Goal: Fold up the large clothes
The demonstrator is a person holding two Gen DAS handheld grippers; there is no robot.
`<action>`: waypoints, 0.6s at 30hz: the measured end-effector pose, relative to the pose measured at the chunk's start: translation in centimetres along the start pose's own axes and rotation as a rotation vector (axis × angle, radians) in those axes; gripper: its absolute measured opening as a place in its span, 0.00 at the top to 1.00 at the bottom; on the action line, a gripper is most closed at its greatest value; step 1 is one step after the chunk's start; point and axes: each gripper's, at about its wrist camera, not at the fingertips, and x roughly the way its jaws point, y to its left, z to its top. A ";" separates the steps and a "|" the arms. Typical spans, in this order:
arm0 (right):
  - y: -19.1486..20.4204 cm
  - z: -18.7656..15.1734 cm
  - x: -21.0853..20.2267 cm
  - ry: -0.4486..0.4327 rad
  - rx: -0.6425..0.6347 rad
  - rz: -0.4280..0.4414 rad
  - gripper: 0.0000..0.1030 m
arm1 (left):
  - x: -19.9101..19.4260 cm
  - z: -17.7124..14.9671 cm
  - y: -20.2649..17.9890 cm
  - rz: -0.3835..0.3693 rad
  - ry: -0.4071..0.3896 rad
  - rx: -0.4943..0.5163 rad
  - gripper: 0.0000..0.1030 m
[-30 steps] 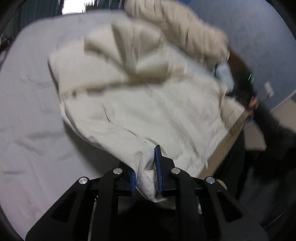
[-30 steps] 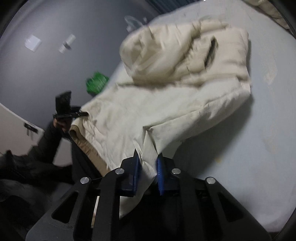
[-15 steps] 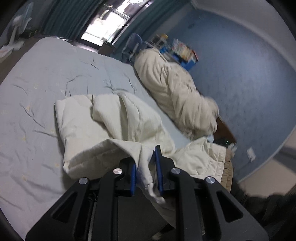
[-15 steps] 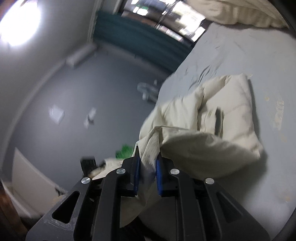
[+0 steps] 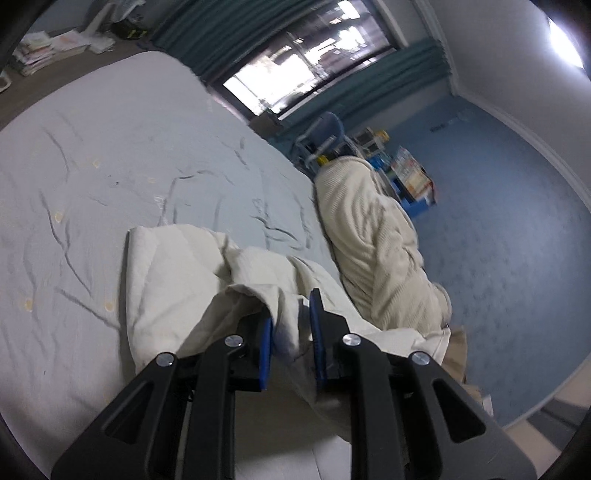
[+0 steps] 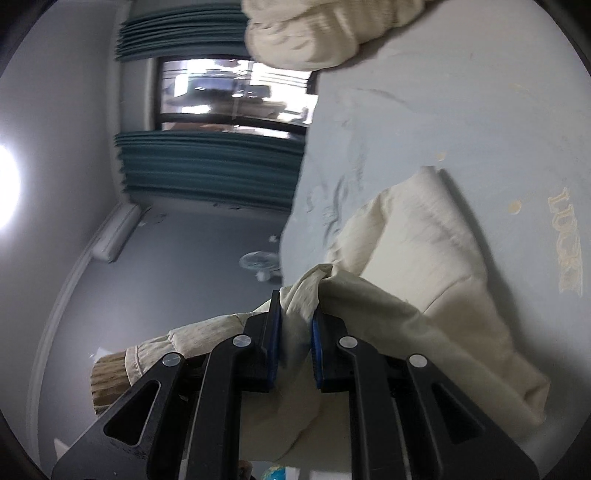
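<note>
A large cream quilted jacket (image 5: 173, 273) lies crumpled on the pale blue-grey bed (image 5: 92, 147). My left gripper (image 5: 290, 317) is shut on a bunched fold of its edge, lifted above the bed. In the right wrist view the same jacket (image 6: 417, 251) drapes over the bed (image 6: 480, 110), and my right gripper (image 6: 295, 314) is shut on another fold of it. A ribbed tan cuff (image 6: 110, 373) hangs at the left below that gripper.
A second cream ribbed garment (image 5: 373, 229) lies bunched along the bed's right side; it also shows in the right wrist view (image 6: 325, 29). A window with teal curtains (image 5: 295, 62) is behind. A blue chair (image 5: 325, 136) and shelves stand by the blue wall.
Both grippers have lifted and carried the held jacket edge forward over the rest of the jacket. The views have swung up from the bed toward the window and walls.
</note>
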 end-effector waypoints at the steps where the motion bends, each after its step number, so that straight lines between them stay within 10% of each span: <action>1: -0.5 0.3 0.8 -0.001 0.007 -0.019 0.87 | 0.5 0.2 0.6 0.014 -0.010 -0.014 0.85; 9: -4.4 1.3 6.3 0.031 0.061 -0.111 0.86 | 5.4 0.2 2.8 0.197 -0.069 -0.018 0.85; 15: -4.6 1.3 5.8 0.031 0.097 -0.081 0.74 | 5.7 0.4 4.2 0.168 -0.043 -0.079 0.81; 18: -4.1 1.2 4.8 -0.002 0.107 -0.052 0.45 | 3.4 0.4 3.8 0.145 -0.079 -0.114 0.47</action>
